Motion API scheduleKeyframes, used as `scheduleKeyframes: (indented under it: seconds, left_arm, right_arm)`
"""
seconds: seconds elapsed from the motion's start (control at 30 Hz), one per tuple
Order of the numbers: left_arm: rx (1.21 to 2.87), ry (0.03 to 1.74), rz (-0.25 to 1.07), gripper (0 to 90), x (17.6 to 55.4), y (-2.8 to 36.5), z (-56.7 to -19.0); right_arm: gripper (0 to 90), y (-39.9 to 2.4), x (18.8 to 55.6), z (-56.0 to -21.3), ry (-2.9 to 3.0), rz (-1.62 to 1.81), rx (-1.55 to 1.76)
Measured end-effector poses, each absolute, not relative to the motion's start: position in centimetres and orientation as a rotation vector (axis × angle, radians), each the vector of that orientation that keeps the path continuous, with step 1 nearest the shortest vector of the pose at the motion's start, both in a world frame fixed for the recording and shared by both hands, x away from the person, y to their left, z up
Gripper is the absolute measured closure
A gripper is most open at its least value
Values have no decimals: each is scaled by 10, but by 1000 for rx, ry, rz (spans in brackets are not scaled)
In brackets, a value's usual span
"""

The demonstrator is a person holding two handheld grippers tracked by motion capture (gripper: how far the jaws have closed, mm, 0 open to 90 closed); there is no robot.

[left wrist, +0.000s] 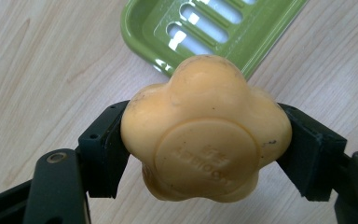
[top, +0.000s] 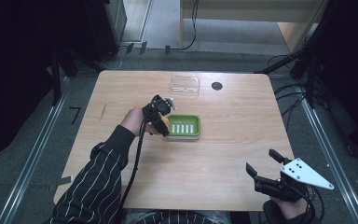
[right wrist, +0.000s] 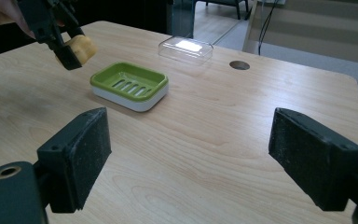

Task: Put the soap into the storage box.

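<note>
A yellow flower-shaped soap bar (left wrist: 205,130) is clamped between the two black jaws of my left gripper (left wrist: 205,154), which is shut on it. In the high view the left gripper (top: 161,122) holds the soap (top: 166,122) just above the table, beside the left end of a green soap dish (top: 184,126) with slots in its floor. The right gripper view shows the soap (right wrist: 81,46) held in the air left of the dish (right wrist: 130,84). My right gripper (top: 263,164) rests open near the table's front right corner, nothing between its jaws.
A clear plastic lid (top: 185,85) lies at the back of the wooden table (top: 233,140), with a round dark cable hole (top: 216,86) to its right. A striped sleeve (top: 98,182) comes in from the lower left.
</note>
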State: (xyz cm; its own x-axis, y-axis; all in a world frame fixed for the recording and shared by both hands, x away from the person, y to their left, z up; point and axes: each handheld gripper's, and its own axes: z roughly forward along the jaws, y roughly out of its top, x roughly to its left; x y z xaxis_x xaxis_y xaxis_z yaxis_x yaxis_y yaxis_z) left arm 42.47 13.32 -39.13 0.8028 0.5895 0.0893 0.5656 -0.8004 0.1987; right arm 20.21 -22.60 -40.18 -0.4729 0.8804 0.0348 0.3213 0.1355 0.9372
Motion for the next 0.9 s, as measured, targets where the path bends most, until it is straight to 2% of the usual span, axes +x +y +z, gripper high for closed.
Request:
scheduleKeyframes:
  seconds: [0.9]
  left_arm:
    - [2853,826,219,259,436,108,-389]
  right_arm:
    - [135,-232,194,-402,1851,1316,1175]
